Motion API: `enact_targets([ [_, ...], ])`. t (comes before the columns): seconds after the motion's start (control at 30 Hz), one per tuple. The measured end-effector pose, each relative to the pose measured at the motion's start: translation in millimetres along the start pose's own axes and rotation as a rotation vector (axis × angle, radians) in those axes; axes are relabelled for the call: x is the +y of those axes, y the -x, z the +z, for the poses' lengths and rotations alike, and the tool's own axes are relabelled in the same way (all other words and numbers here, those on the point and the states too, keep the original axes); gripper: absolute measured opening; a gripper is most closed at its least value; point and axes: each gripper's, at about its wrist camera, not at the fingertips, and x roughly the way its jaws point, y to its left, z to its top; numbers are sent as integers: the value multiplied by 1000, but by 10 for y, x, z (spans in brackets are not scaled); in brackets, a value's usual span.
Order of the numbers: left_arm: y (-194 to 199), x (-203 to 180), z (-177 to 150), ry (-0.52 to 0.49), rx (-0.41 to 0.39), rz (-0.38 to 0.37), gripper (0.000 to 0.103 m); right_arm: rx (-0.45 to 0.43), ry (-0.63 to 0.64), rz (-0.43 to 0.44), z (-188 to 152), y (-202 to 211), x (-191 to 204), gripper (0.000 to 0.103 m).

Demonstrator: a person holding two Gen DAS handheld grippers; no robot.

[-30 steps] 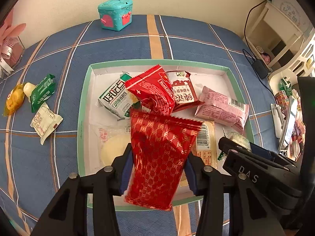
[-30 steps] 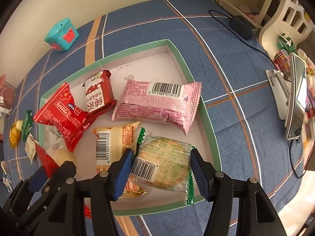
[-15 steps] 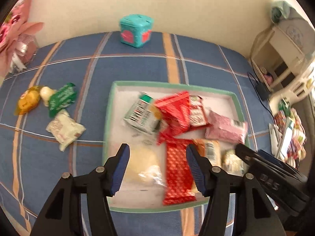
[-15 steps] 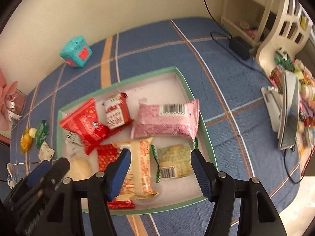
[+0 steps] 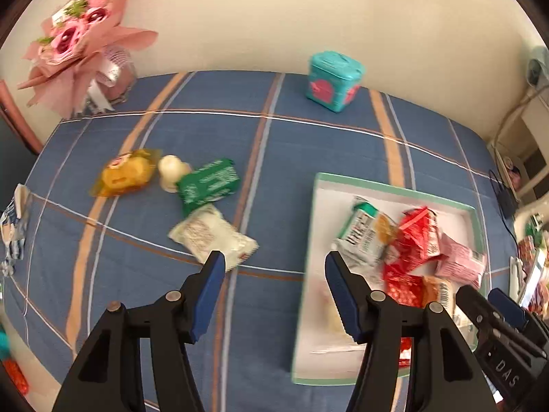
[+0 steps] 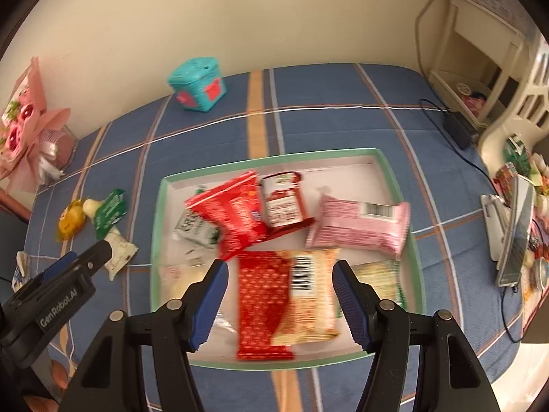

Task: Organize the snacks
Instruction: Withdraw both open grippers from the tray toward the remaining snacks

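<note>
Blue plaid cloth [image 5: 308,144] covered the work surface, which ran up to a cream wall with a teal tin [image 5: 333,80] at the far edge and a pink bouquet [image 5: 79,48] at the far left. On the right stood the green-rimmed tray [image 6: 394,178], serving as the collection point: it held a patterned red packet [image 6: 262,305], a pink packet [image 6: 357,226], a second red packet [image 6: 233,213] and others overlapping. Four snacks lay outside it on the left: a white packet [image 5: 212,237], a green packet [image 5: 207,183], a yellow packet [image 5: 123,175] and a small white round item [image 5: 171,171]. The left gripper [image 5: 274,281] was released and empty, with its jaws spread and the white packet just beyond its left fingertip, probably the next pick. The right gripper [image 6: 279,295] hovered over the near half of the tray, jaws also spread, grasping nothing.
</note>
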Motion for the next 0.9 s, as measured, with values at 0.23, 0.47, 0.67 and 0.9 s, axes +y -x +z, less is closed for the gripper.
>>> enact_targets([
  [0.23,21,280,49,47,-9,32,62,2,28,29,-30,-34,248,67],
  [0.47,4,394,57,73,-4,35,62,2,35,25,-36,-60,287,67],
  [0.67,1,358,54,56,-18,48,90,15,16,22,-34,-118,211,83],
  [0.9,-17,341,45,39,-26,70,90,4,1,31,-34,-127,158,91],
])
